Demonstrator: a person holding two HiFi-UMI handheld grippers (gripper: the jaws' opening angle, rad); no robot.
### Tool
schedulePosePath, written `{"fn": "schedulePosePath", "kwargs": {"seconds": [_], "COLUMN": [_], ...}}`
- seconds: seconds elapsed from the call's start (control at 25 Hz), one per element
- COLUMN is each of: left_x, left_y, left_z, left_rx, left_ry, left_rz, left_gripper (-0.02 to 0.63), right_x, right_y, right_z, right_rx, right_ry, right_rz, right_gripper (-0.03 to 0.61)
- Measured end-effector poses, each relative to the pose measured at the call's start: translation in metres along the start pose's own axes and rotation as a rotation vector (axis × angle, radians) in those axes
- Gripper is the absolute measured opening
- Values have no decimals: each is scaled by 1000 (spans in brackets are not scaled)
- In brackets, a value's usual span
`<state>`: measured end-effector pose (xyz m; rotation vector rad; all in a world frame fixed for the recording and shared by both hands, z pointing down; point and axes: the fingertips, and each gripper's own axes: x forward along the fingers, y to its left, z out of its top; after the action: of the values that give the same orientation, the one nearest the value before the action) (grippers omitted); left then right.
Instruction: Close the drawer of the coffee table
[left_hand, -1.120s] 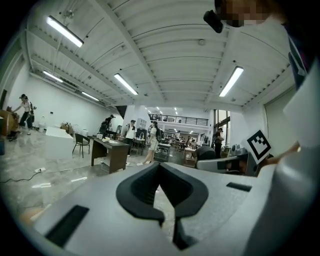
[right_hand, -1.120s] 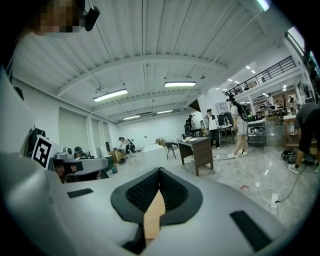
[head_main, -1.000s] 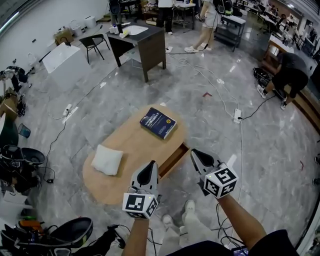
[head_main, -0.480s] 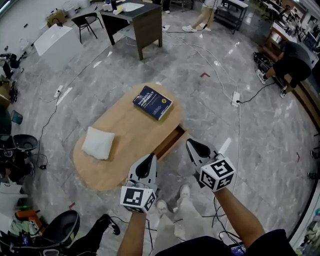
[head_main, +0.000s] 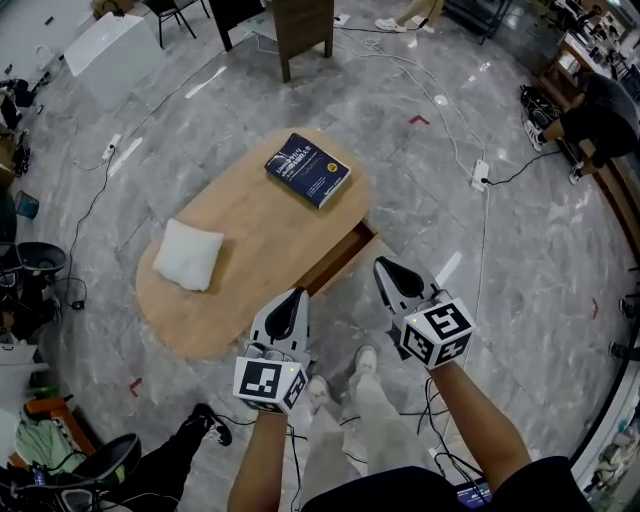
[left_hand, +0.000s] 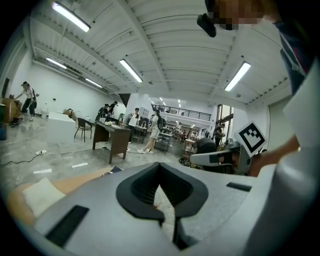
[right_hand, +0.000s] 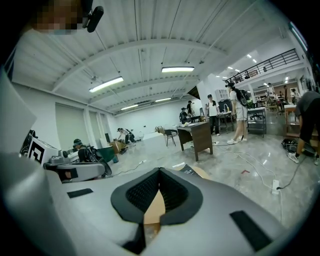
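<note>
An oval wooden coffee table (head_main: 250, 240) carries a blue book (head_main: 308, 170) and a white cushion (head_main: 188, 254). Its drawer (head_main: 340, 260) stands pulled out on the side facing me. My left gripper (head_main: 290, 300) hovers just in front of the table edge, left of the drawer, shut and empty. My right gripper (head_main: 388, 268) hangs to the right of the drawer's front, apart from it, also shut with nothing held. In the left gripper view the jaw tips (left_hand: 160, 166) meet over the table. In the right gripper view the tips (right_hand: 160, 171) meet with the tabletop and book beyond.
Cables and a power strip (head_main: 480, 174) lie on the marble floor to the right. A dark desk (head_main: 305, 22) stands beyond the table. A person (head_main: 600, 110) crouches at far right. Bags and gear (head_main: 30, 290) crowd the left edge. My shoes (head_main: 365, 362) are below the grippers.
The head view has tilted further down, so the table sits higher in frame. Both grippers stay shut and have edged slightly nearer the drawer. The drawer sticks out as before.
</note>
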<state>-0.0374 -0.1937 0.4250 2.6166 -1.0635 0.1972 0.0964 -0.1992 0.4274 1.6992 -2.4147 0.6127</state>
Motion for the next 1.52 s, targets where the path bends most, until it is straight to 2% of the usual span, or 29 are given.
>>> {"fn": "schedulePosePath", "kwargs": {"seconds": [1.12, 1.52], "left_x": [9, 22], "left_y": [25, 34], "left_z": [-99, -121], "left_rx": [-77, -70], "left_ry": [80, 109], "left_rz": [24, 21], "left_gripper": [2, 2], "right_x": [37, 52], "right_y": [-22, -35], "right_z": [-93, -121], "right_rx": [20, 43], "right_ry": [92, 115], "right_rz": [1, -10], "right_gripper": [11, 11]}}
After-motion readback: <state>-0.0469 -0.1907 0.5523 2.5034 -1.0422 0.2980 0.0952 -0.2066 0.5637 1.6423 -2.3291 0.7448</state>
